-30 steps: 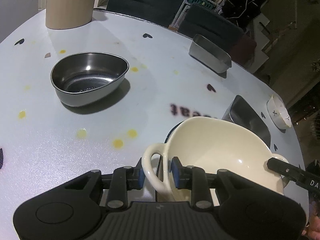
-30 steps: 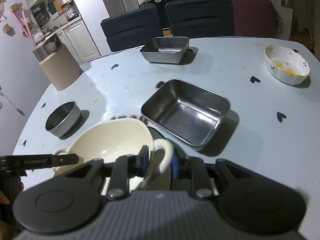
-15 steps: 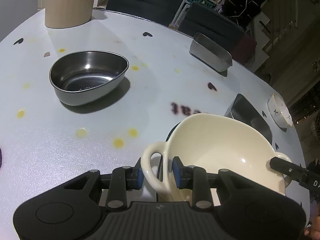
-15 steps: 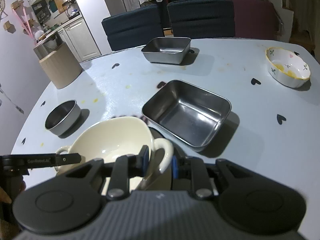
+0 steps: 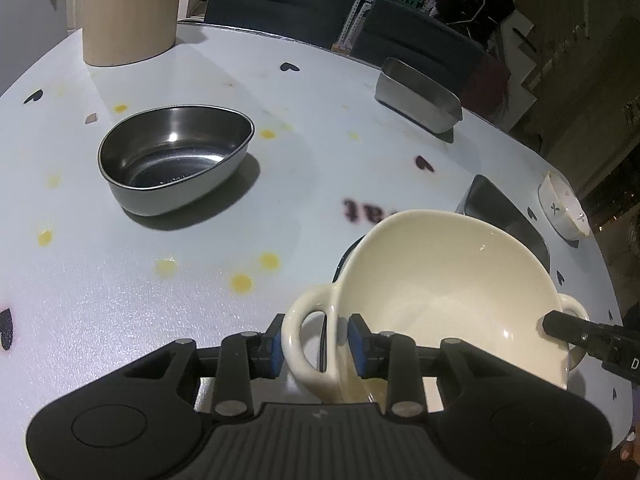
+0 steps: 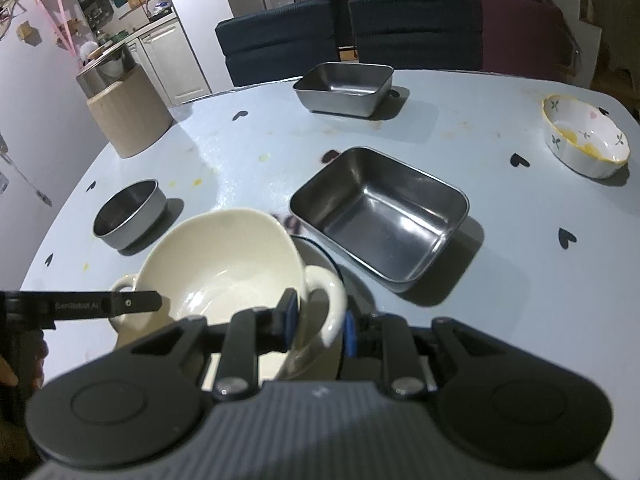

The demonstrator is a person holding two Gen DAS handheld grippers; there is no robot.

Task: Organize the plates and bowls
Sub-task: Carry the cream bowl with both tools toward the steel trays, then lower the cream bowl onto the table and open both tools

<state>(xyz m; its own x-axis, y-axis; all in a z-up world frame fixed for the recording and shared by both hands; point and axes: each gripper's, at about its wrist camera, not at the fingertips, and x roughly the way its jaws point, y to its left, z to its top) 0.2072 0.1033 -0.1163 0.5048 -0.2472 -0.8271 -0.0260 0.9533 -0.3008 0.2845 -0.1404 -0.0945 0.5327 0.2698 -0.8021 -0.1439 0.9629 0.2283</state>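
Note:
A cream two-handled bowl [image 5: 448, 280] is held between both grippers, tilted a little above a dark-rimmed plate [image 6: 320, 252] on the pale blue table [image 5: 200, 280]. My left gripper [image 5: 318, 346] is shut on the bowl's left handle. My right gripper [image 6: 318, 322] is shut on the bowl's right handle [image 6: 328, 300]. A round steel bowl [image 5: 172, 160] sits far left. A large steel tray [image 6: 380, 212] lies just right of the bowl, and a smaller steel tray [image 6: 344, 88] stands at the back. A white patterned bowl [image 6: 584, 140] sits far right.
A beige cylindrical container [image 5: 128, 8] stands at the table's back left corner. Dark chairs [image 6: 352, 28] line the far edge. The table carries heart stickers and yellow spots.
The bowl has risen a little in both grippers and both views have shifted slightly. Both grips are unchanged.

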